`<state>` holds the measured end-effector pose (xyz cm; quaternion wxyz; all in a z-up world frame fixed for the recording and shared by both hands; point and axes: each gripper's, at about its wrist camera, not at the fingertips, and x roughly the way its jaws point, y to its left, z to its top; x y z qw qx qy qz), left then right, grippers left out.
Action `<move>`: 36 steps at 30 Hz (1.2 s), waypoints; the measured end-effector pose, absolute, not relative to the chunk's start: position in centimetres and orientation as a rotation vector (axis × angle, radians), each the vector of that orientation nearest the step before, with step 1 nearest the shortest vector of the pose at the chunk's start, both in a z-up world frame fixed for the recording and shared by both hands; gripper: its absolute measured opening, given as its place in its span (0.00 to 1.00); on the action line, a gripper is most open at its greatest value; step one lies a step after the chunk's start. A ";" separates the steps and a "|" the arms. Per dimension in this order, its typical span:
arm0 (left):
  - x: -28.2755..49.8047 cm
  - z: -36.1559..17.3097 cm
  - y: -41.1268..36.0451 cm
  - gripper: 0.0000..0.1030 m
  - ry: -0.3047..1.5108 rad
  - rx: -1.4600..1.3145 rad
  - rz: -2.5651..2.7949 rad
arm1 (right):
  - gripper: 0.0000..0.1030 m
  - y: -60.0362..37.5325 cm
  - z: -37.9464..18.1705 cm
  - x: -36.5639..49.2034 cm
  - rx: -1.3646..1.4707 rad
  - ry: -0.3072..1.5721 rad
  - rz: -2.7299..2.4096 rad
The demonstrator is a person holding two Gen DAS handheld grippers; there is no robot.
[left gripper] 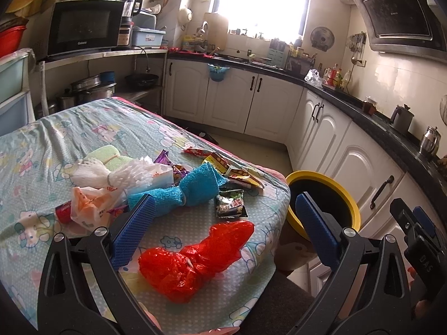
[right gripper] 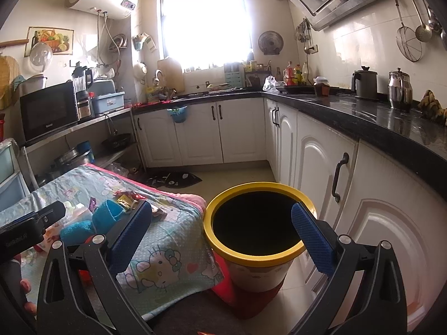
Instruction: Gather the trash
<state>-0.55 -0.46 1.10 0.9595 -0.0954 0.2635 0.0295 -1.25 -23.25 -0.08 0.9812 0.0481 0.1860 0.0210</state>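
Black microwave (left gripper: 83, 28) on the left shelf carries small white lettering I cannot read. On the cartoon-cat tablecloth (left gripper: 56, 139) lies trash: white foam netting (left gripper: 111, 174), printed snack wrappers (left gripper: 237, 171), a red plastic bag (left gripper: 195, 256). Left gripper (left gripper: 223, 229) hovers spread above it, empty. Right gripper (right gripper: 223, 231) is spread over the yellow-rimmed bin (right gripper: 251, 256).
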 end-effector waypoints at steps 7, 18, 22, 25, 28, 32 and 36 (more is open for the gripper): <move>-0.4 1.3 1.1 0.90 0.522 -0.214 0.101 | 0.94 -22.1 -0.4 -0.8 0.079 0.393 0.098; -0.6 1.3 6.5 0.90 0.505 -0.300 0.207 | 0.94 -16.9 -0.8 1.0 0.024 0.479 0.283; -0.8 1.4 9.2 0.90 0.502 -0.339 0.261 | 0.94 -14.2 -1.4 1.8 0.004 0.530 0.354; -1.0 1.3 11.5 0.90 0.498 -0.372 0.301 | 0.94 -12.6 -2.0 2.4 0.011 0.574 0.406; -1.0 1.0 13.6 0.90 0.506 -0.403 0.332 | 0.94 -11.3 -2.7 3.0 0.012 0.611 0.445; -0.7 0.2 16.3 0.90 0.536 -0.467 0.347 | 0.94 -9.6 -3.7 4.0 0.021 0.674 0.491; 0.4 -0.7 19.6 0.90 0.583 -0.532 0.350 | 0.94 -8.6 -4.9 5.2 0.021 0.721 0.507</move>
